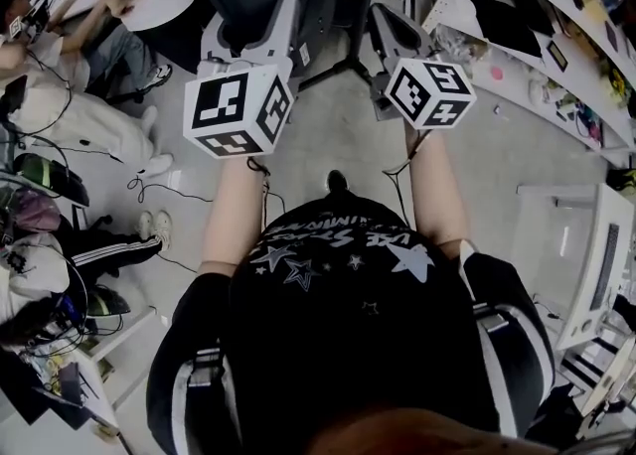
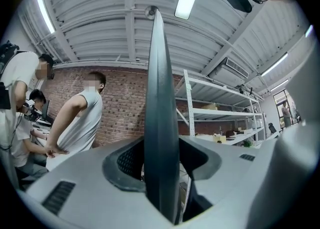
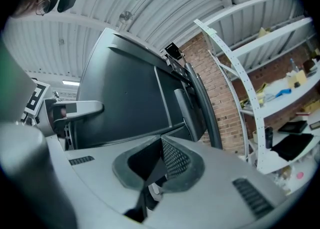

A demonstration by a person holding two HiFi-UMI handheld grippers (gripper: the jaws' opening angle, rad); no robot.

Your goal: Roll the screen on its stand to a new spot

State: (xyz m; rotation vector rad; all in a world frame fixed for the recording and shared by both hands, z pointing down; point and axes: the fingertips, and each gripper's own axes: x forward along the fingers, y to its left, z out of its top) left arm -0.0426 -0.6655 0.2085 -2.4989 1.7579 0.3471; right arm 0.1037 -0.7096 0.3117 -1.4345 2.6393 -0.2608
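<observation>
The right gripper [image 3: 158, 149] has its grey jaws closed on a dark edge low on the large black flat screen [image 3: 125, 98], which is seen from behind. A black curved stand post [image 3: 209, 110] rises along the screen's right side. The left gripper [image 3: 85, 107] sits at the screen's far edge. White metal shelving [image 3: 250, 88] stands against a red brick wall [image 3: 222, 108].

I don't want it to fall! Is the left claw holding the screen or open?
Shut on it. The screen stands edge-on, filling the gap between the pads of the left claw.
</observation>
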